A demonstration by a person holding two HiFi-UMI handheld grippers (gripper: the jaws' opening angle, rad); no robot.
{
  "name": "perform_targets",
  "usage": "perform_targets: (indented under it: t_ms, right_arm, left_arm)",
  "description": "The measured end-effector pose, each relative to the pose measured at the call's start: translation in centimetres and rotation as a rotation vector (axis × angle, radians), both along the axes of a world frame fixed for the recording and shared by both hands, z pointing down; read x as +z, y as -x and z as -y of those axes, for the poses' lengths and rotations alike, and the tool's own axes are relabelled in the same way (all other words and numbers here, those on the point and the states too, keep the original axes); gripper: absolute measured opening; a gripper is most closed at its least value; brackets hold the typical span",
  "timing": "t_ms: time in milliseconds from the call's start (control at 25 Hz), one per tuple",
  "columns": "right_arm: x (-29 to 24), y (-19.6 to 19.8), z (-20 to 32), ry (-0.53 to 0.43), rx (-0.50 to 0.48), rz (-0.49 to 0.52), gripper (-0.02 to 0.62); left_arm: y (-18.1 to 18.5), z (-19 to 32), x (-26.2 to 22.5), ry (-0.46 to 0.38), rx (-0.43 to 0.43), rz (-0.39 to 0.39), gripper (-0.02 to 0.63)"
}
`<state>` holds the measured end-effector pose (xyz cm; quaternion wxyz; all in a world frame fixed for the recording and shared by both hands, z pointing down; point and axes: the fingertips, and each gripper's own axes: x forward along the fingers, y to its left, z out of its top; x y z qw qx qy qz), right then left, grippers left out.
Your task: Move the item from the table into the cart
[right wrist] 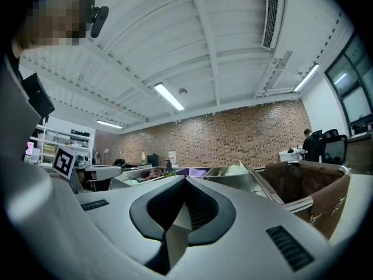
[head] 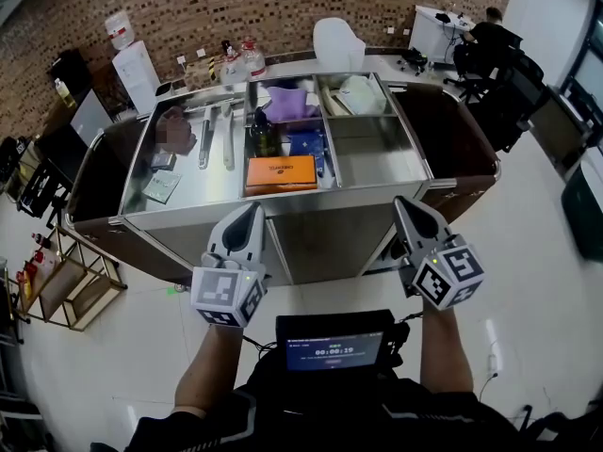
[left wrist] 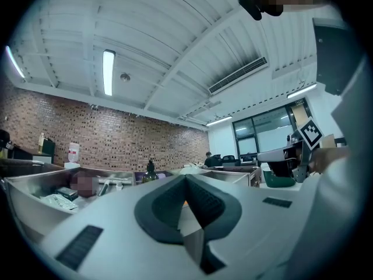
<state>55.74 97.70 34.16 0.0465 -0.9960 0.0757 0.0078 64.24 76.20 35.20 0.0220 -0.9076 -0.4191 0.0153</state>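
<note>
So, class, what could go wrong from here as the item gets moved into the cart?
Both the left hand-held gripper and right hand-held gripper are shut; reaching like that would likely shove an item, not grasp it. The table lies beyond the cart, so a reach across may topple the upright dark bottle. The orange box crowds the middle compartment.

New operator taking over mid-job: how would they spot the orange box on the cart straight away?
Find the steel cart in front of the brick wall and look at its middle compartment. The orange box lies flat at the near end, with a dark bottle and a blue packet just behind it. It is the only orange thing on the cart.
</note>
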Motion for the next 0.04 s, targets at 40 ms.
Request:
perform_targets:
  t_ms: [40]
  right_arm:
    - [-0.03,0.08,0.01,-0.001,-0.001,0.0,0.003]
  left_arm:
    - [0.09,0.02,-0.06,-0.001,-0.001,-0.001,0.0]
